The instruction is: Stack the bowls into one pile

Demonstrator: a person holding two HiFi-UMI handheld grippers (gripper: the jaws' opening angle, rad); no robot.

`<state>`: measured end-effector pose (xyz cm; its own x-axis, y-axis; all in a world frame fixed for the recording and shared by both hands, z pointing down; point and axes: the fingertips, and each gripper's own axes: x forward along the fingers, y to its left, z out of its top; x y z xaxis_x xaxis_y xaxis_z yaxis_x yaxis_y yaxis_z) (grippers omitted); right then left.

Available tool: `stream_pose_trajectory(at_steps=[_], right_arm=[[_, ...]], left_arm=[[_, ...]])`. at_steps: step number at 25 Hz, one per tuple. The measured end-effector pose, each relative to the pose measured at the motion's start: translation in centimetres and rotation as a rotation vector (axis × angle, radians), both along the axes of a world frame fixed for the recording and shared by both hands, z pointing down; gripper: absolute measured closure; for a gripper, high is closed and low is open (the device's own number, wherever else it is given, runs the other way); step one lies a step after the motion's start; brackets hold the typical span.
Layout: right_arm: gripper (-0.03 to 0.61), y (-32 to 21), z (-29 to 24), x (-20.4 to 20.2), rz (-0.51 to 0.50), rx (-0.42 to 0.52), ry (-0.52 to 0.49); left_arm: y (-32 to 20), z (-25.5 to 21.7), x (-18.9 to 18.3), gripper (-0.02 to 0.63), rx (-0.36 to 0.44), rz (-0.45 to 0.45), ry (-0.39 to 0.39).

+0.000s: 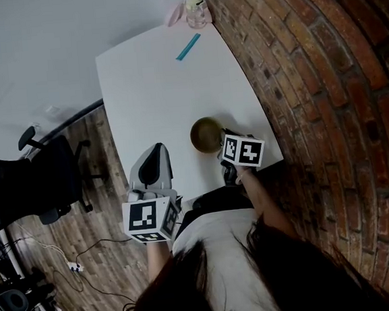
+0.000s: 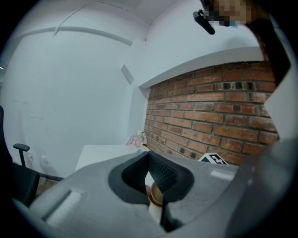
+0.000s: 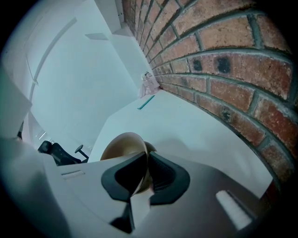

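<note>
White table [image 1: 155, 87] beside brick wall [image 1: 322, 72]: right gripper [image 3: 146, 157] pinches the bowl [image 3: 120, 144] rim, lower centre; left gripper [image 2: 149, 157] jaws together, empty.

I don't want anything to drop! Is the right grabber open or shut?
Shut. In the right gripper view, the right gripper has its jaws pinched on the rim of the bowl.
</note>
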<state>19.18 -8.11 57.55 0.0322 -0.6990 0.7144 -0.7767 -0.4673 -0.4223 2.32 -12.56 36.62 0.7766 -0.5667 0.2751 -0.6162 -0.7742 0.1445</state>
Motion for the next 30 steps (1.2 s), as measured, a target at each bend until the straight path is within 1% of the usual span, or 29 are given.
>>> stream_pose_trajectory(at_steps=[6, 22, 30], right_arm=[[0.549, -0.1, 0.8, 0.3, -0.016, -0.02, 0.014], [0.543, -0.9, 2.0, 0.5, -0.057, -0.052, 0.04], [0.514, -1.1, 1.8, 0.3, -0.067, -0.047, 0.055]], left_arm=[[-0.2, 0.7, 0.4, 0.612, -0.018, -0.009, -0.02], [-1.2, 1.3, 0.5, 0.612, -0.026, -0.039, -0.034], [-1.3, 1.4, 0.4, 0.612, -0.029, -0.035, -0.036]])
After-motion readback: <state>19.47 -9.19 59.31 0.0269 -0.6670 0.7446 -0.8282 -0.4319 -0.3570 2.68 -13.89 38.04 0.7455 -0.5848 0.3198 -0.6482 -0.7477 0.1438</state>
